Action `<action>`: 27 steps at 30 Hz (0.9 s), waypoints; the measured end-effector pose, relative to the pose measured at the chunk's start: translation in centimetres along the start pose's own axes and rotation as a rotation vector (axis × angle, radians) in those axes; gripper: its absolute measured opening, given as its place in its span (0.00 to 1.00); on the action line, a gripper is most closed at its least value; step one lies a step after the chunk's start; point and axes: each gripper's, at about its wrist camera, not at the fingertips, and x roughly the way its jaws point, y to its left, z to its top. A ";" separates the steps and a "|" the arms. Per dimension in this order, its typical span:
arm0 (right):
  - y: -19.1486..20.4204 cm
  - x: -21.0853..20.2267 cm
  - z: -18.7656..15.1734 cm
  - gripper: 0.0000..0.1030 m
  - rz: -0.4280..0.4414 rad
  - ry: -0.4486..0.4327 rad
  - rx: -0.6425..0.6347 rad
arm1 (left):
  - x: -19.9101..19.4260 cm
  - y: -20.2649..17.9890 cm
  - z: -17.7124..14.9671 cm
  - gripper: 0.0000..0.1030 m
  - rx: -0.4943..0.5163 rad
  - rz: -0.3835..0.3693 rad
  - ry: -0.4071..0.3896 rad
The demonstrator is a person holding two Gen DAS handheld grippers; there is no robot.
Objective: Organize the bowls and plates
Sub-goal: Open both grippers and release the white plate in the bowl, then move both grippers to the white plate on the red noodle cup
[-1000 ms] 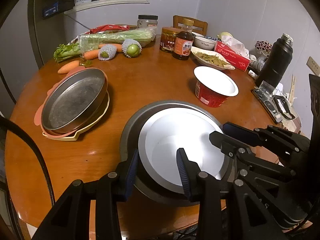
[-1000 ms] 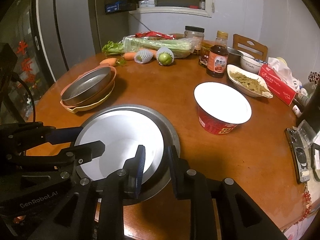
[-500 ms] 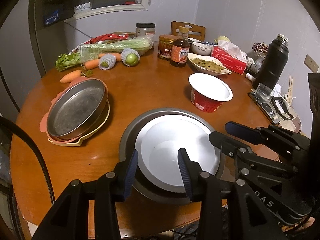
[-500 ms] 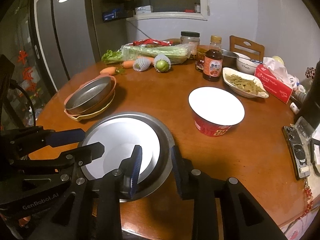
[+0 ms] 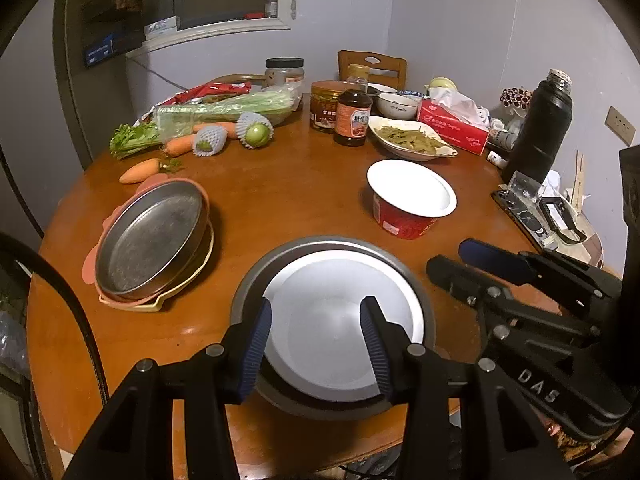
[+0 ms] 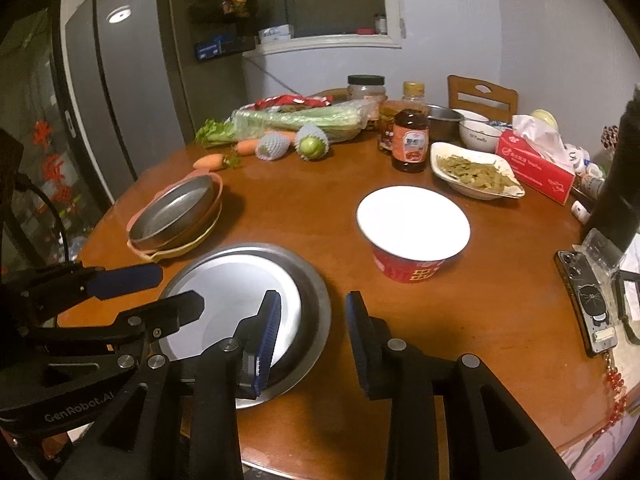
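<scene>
At the near edge of the round wooden table (image 5: 280, 200) we saw a shallow silver plate (image 5: 340, 332) lying flat, mouth up, nested inside a wider grey metal dish (image 5: 420, 300); being round, neither showed a long axis. We held the left gripper (image 5: 316, 344) over the plate's near half, its blue pads (image 5: 256, 344) parted to a moderate gap, apparently above the rim rather than pressing it; its jaws had just been opening. We held the right gripper (image 6: 312, 332) at the dish's right rim, jaws likewise just opening, one pad over the plate and the other over bare wood, gripping nothing.

Left of the dish, a steel pan (image 5: 152, 236) sat tilted in a pink plate, itself on a pale yellow one (image 5: 192, 280), the stack empty. Right and farther off, a red paper bowl (image 5: 408, 200) stood upright, its white inside bare. Beyond it, a white oval dish (image 5: 412, 144) held greenish food, and a small white bowl (image 5: 396, 106) stood behind, contents not visible.

Carrots, netted fruit (image 5: 256, 132) and bagged celery lay at the far left; a sauce bottle (image 5: 352, 116), jars and a tissue box (image 5: 456, 128) lined the far side. A black flask (image 5: 540, 124) and a phone crowded the right edge. Open wood remained in the table's middle, between the stack, the dish and the red bowl.
</scene>
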 end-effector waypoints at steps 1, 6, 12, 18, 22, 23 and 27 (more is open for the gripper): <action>-0.3 -0.2 0.1 0.34 0.000 -0.011 0.012 | 0.1 -0.1 0.2 0.45 0.001 0.000 0.001; -1.8 -0.4 0.8 0.34 -0.010 -0.030 0.038 | 0.7 -0.6 1.3 0.45 0.011 -0.008 0.003; -3.8 0.2 1.4 0.34 -0.041 -0.024 0.064 | 1.6 -1.6 3.0 0.45 0.027 -0.026 0.001; -5.9 0.5 2.3 0.34 -0.072 -0.022 0.090 | 2.9 -3.0 5.5 0.45 0.049 -0.049 0.003; -7.6 0.9 3.2 0.34 -0.089 -0.018 0.114 | 4.2 -3.8 7.1 0.45 0.060 -0.059 0.015; -8.0 1.0 3.4 0.34 -0.094 -0.016 0.118 | 4.4 -3.9 7.3 0.45 0.062 -0.059 0.018; -9.3 1.6 4.2 0.34 -0.102 -0.008 0.131 | 5.8 -4.6 8.7 0.45 0.067 -0.068 0.033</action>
